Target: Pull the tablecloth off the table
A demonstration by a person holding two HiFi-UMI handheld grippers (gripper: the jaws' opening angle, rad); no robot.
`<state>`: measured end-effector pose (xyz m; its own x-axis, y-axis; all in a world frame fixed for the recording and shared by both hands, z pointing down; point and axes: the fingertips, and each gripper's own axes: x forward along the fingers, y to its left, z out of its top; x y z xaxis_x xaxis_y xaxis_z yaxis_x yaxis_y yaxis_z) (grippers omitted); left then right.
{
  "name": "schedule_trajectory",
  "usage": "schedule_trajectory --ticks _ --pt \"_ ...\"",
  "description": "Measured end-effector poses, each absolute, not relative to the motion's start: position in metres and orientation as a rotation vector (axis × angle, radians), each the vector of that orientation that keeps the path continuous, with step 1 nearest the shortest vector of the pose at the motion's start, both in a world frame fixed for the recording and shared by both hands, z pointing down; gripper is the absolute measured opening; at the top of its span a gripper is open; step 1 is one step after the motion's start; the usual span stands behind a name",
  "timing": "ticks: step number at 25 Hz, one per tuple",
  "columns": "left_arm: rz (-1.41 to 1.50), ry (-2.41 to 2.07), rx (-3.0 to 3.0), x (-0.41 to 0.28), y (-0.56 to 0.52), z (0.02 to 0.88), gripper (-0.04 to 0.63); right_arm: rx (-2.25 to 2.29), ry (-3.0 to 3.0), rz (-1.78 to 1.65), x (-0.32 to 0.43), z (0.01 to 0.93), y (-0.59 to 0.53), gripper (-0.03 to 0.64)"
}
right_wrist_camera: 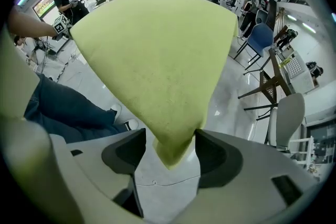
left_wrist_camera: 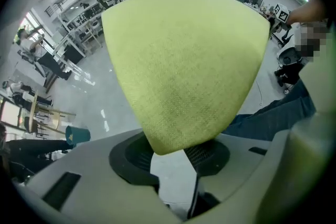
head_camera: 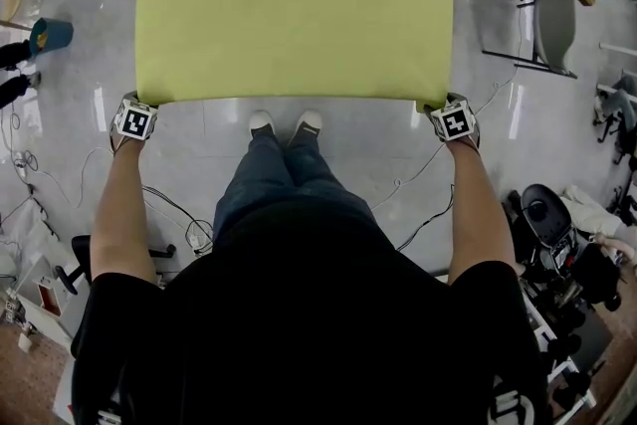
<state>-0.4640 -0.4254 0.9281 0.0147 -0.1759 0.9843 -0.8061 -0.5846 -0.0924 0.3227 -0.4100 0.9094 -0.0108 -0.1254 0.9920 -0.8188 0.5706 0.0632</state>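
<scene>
Yellow-green tablecloth (head_camera: 294, 5), flat rectangle of coarse woven fabric, spread ahead of the person's feet, left gripper (left_wrist_camera: 173, 161) jaws apart, rounded cloth corner lying between them unpinched, right gripper (right_wrist_camera: 169, 157) jaws spread wide, pointed corner hanging between dark moulded pads (right_wrist_camera: 126, 152).

Under the tablecloth (head_camera: 294, 5) I can see nothing in the head view, and its far edge is cut off at the top. In that view I cannot make out the fingers of the left gripper (head_camera: 135, 114) or the right gripper (head_camera: 452, 116) at the cloth's near corners.
</scene>
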Motion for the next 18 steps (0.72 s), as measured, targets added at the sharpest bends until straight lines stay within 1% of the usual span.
schedule_trajectory --ticks 1,2,3,4,5,7,10,12,18 --pt "1.605 -1.010 1.796 -0.461 -0.428 0.928 0.157 0.843 -1.512 0.663 0.322 0.912 -0.413 0.305" --pt "1.599 -1.019 1.807 -0.458 -0.430 0.928 0.109 0.845 -1.517 0.657 0.323 0.914 -0.416 0.270" --pt "1.594 -1.028 1.817 -0.455 -0.431 0.927 0.076 0.850 -1.519 0.651 0.324 0.915 -0.418 0.219" --pt "1.589 -1.036 1.821 -0.453 -0.431 0.926 0.060 0.856 -1.518 0.648 0.326 0.916 -0.419 0.168" --pt "1.584 -1.045 1.821 -0.452 -0.430 0.926 0.052 0.863 -1.519 0.650 0.327 0.917 -0.420 0.136" --pt "1.563 -1.068 1.814 -0.452 -0.428 0.924 0.035 0.872 -1.523 0.661 0.326 0.919 -0.421 0.115" --pt "1.548 -1.107 1.806 -0.453 -0.426 0.915 0.026 0.892 -1.530 0.668 0.327 0.918 -0.420 0.045" --pt "1.543 -1.130 1.805 -0.454 -0.423 0.907 0.025 0.901 -1.533 0.677 0.329 0.916 -0.417 0.025" --pt "1.528 -1.209 1.751 -0.469 -0.411 0.885 0.025 0.895 -1.524 0.715 0.341 0.911 -0.404 0.021"
